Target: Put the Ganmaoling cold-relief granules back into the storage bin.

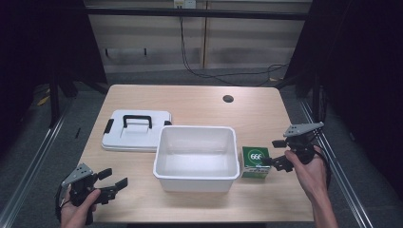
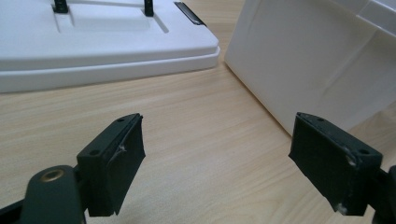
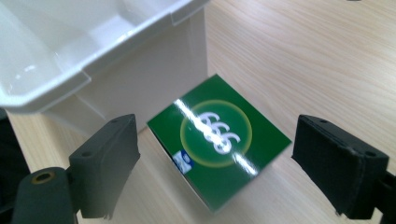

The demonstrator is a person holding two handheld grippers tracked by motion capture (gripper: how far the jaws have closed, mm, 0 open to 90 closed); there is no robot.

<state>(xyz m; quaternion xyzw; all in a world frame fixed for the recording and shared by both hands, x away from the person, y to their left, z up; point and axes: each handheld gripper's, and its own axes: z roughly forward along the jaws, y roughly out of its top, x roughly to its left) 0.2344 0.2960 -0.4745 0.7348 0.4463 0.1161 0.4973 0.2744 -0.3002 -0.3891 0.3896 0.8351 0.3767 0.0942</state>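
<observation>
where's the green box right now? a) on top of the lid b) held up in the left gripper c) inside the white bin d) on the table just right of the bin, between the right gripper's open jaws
d: the green box rests on the table beside the white bin, and the right gripper has its jaws spread to either side of it, not yet touching.

The table is pale wood-grain laminate, smooth and matt. The bin and lid are white plastic — the bin glossy inside. The green box — glossy card.
</observation>
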